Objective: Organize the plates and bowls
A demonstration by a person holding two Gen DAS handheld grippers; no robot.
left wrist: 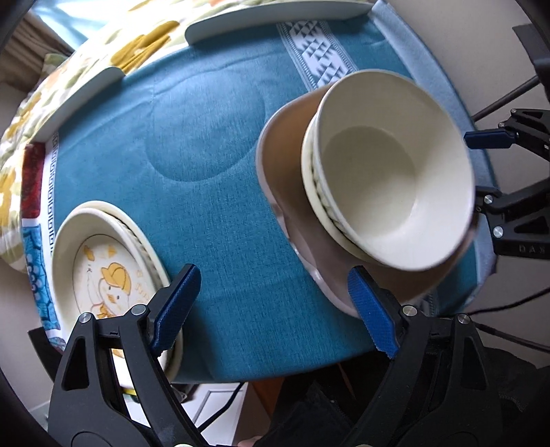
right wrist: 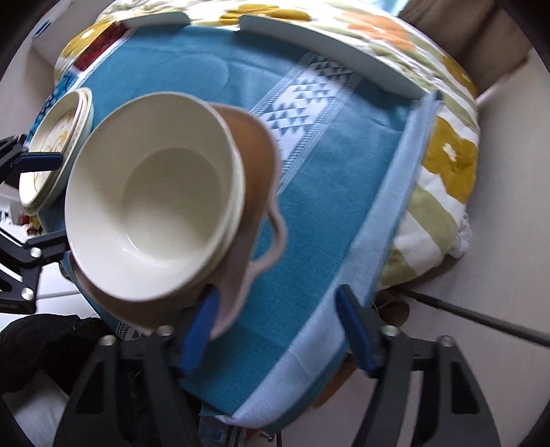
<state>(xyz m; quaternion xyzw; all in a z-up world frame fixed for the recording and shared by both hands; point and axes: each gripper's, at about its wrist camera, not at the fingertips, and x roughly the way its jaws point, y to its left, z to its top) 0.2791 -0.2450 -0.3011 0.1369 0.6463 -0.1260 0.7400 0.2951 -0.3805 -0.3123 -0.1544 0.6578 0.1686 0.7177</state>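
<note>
A stack of cream bowls (left wrist: pixel 388 172) (right wrist: pixel 154 206) sits inside a wide brown bowl (left wrist: pixel 285 172) (right wrist: pixel 254 161) with a pinkish rim, on the teal cloth (left wrist: pixel 206 154). A stack of cream plates (left wrist: pixel 99 261) (right wrist: pixel 58 144) with a duck drawing lies at the table's left edge. My left gripper (left wrist: pixel 275 309) is open over bare cloth, one finger above the plates' rim, the other beside the brown bowl. My right gripper (right wrist: pixel 278 330) is open, its left finger (right wrist: pixel 202 330) close against the brown bowl's rim, and nothing is pinched.
Two pale plates (left wrist: pixel 275 24) (left wrist: pixel 86 99) lie at the far side on a floral cloth (right wrist: pixel 447 161). The table's near edge (left wrist: pixel 240 374) drops to the floor. A light blue border (right wrist: pixel 388 213) runs along the cloth's right side.
</note>
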